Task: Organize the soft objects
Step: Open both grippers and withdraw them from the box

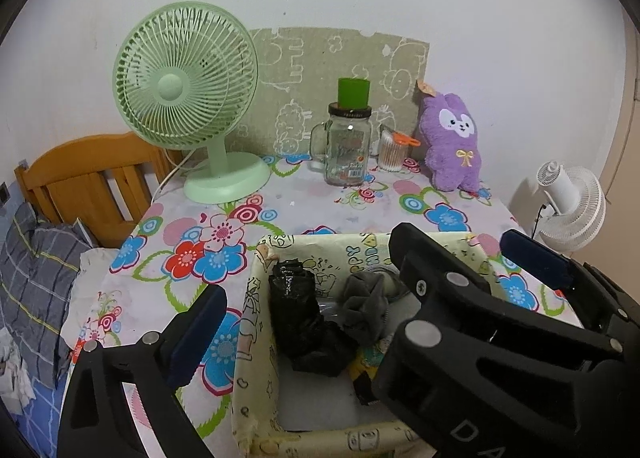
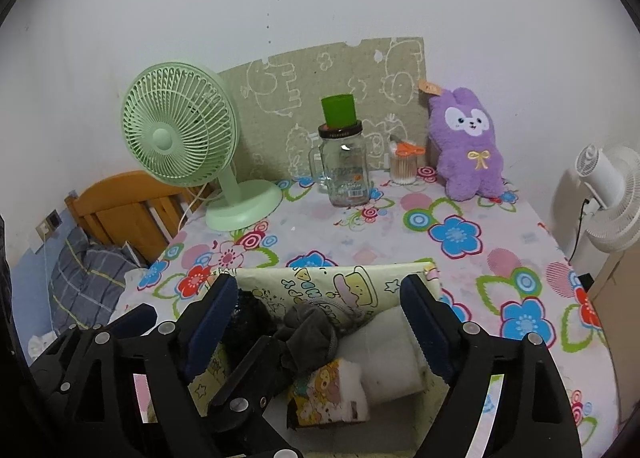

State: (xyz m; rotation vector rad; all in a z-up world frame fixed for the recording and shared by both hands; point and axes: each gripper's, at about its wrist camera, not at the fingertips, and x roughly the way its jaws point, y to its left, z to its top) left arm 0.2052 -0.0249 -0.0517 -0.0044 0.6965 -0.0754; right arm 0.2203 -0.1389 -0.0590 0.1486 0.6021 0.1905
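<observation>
A cream cartoon-print fabric basket [image 1: 256, 338] [image 2: 320, 282] stands on the flowered table near its front edge. Inside lie a crumpled black bag [image 1: 304, 322], a grey cloth [image 1: 366, 306] [image 2: 308, 334], a white foam block [image 2: 384, 354] and a cartoon-print pack [image 2: 328, 390]. My left gripper [image 1: 366, 290] is open wide above the basket, its pads touching nothing. My right gripper [image 2: 320, 318] is open too, straddling the grey cloth without pressing it. One of the right gripper's fingers [image 1: 416, 258] crosses the left wrist view. A purple plush rabbit [image 1: 454, 142] [image 2: 470, 146] leans on the wall at the back right.
A green desk fan [image 1: 186, 74] stands back left. A glass jar [image 1: 348, 150] with a green cup on top and a tub of cotton swabs [image 1: 392, 152] sit mid-back. A white fan [image 1: 572, 206] is off the right edge; a wooden headboard [image 1: 88, 178] and plaid bedding lie left.
</observation>
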